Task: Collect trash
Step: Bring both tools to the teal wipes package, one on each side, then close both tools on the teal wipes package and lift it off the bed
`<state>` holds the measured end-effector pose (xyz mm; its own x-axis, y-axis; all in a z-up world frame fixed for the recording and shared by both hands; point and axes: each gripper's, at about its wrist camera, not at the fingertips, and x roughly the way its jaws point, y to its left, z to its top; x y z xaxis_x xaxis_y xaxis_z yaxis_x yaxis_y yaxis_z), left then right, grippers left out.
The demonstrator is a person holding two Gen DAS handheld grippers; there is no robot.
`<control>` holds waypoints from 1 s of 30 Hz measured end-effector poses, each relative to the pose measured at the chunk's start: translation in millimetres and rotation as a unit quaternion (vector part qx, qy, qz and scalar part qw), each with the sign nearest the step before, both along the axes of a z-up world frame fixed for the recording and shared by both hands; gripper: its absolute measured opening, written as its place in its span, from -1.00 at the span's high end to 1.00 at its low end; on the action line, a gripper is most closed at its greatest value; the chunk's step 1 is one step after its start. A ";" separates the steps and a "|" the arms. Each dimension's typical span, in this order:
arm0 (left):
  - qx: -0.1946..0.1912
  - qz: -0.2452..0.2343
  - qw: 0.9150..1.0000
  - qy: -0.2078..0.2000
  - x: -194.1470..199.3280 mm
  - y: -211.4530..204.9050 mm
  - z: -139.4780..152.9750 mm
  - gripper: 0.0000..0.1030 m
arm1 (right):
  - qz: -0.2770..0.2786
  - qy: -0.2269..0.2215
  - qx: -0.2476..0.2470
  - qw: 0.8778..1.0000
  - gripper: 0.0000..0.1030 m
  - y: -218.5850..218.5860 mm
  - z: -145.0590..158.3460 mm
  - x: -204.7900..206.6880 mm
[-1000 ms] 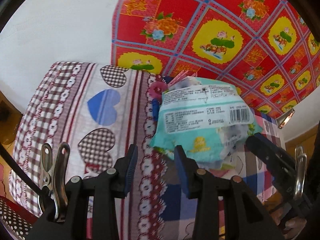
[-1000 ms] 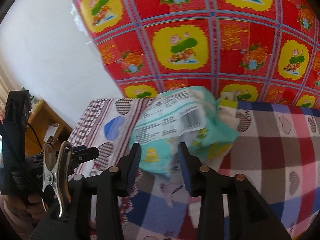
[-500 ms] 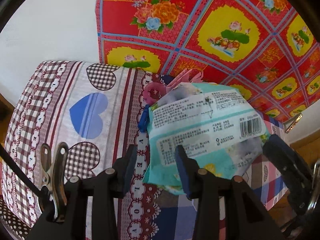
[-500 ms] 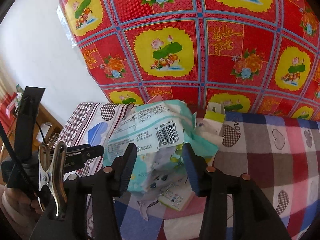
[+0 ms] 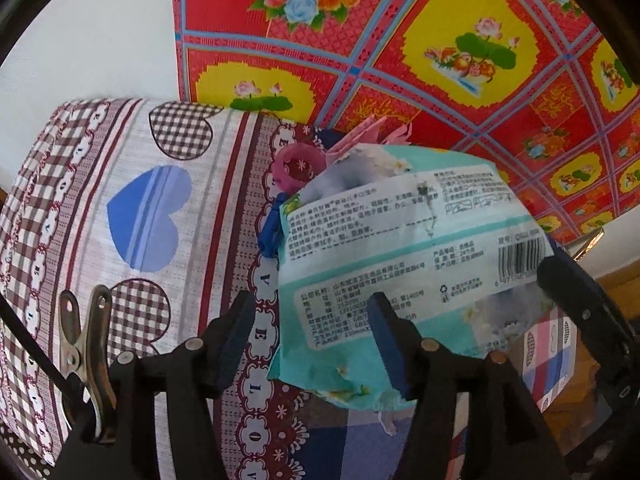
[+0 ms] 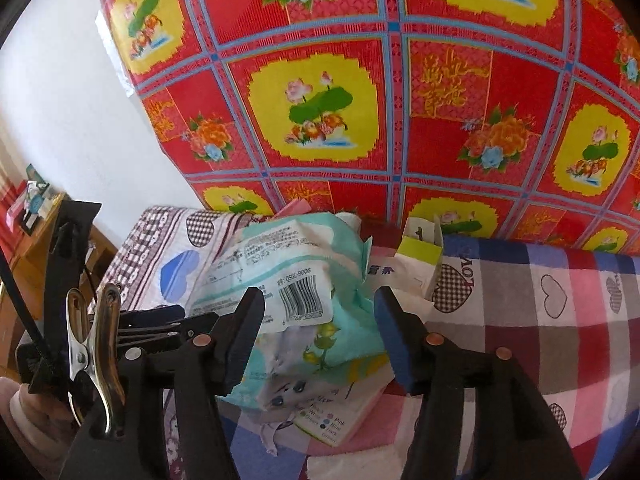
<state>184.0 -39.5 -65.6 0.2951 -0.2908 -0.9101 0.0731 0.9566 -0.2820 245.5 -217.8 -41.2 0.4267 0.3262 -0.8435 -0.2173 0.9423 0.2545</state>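
Step in hand: closing in on the trash. Both claws, left claw [image 5: 310,336] and right claw [image 6: 320,330], are released and widening around the crumpled teal wipes packet [image 5: 400,256], which lies on the patterned bedcover [image 5: 132,208]. Next, probably clench 1 claw on it.

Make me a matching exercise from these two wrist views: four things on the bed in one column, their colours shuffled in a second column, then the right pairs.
Things:
1. wipes packet
2. small carton
3. ring-shaped piece
4. big heart on the pillow

Colours:
A. blue
B. lime green and white
C. pink
D. turquoise with white printed labels

Pairs: 1-D, 2-B, 3-C, 4-A
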 end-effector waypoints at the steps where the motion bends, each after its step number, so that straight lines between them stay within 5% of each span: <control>1: -0.003 0.002 1.000 0.000 0.3 0.9 -1.0 -0.24 | 0.002 0.002 -0.002 1.000 -0.13 0.9 -2.8 0.9; 23: -0.011 0.038 0.999 0.007 5.0 4.7 -23.0 -0.45 | 0.015 0.010 -0.034 0.999 -0.13 10.6 -29.4 6.3; 30: -0.034 -0.002 0.999 0.000 2.6 -6.8 -21.2 -0.33 | 0.007 0.007 -0.038 0.999 -0.13 12.4 -32.0 5.2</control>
